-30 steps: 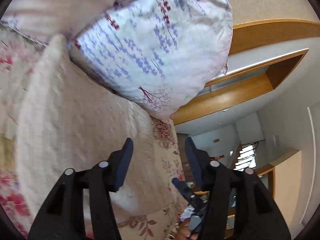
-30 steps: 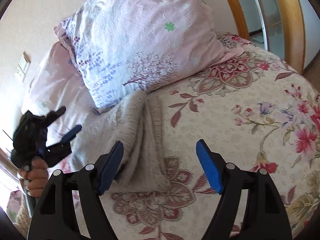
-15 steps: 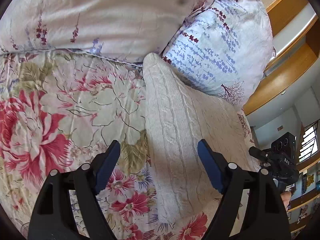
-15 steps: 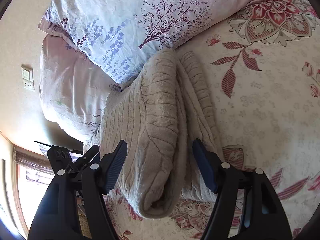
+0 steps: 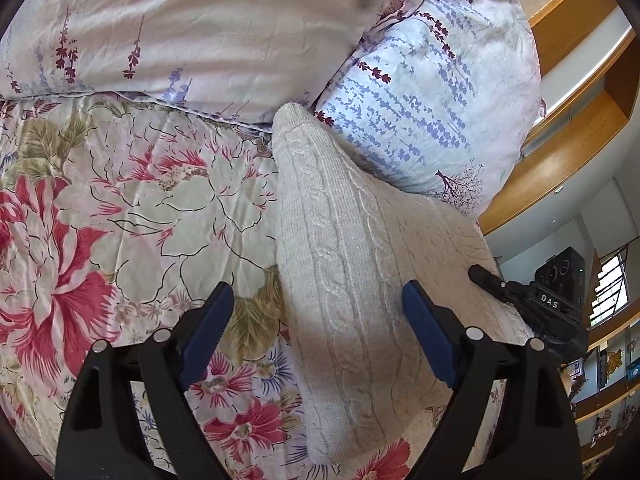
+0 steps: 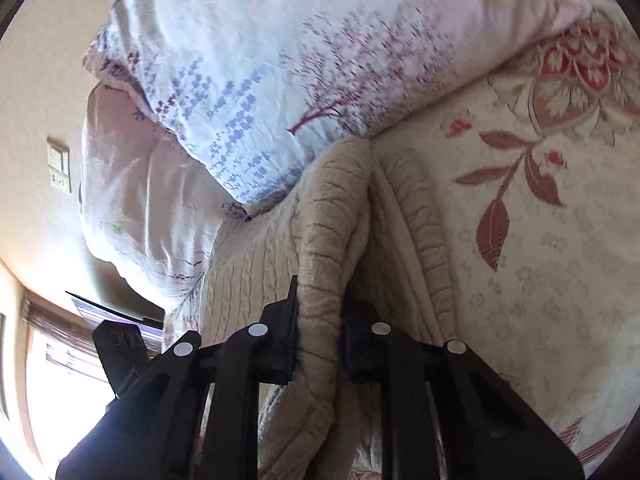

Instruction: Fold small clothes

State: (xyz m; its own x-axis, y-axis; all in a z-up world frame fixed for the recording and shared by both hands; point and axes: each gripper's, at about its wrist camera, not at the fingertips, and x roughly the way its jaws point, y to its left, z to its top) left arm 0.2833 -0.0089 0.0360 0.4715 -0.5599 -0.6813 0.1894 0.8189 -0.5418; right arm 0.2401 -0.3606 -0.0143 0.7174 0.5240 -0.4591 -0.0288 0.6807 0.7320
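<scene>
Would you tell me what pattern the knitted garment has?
Cream cable-knit garment; clearest in the left wrist view.

Open quilt (image 5: 132,208) lies left of the sweater (image 5: 344,280); 2 pillows (image 5: 436,80) block its far end.

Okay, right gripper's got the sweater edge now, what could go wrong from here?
The right gripper pinches only a thick rolled edge of the sweater, which may slip out when lifted. The left gripper is open, so the knit could drag unevenly. The pillow touches the sweater and might snag it.
</scene>
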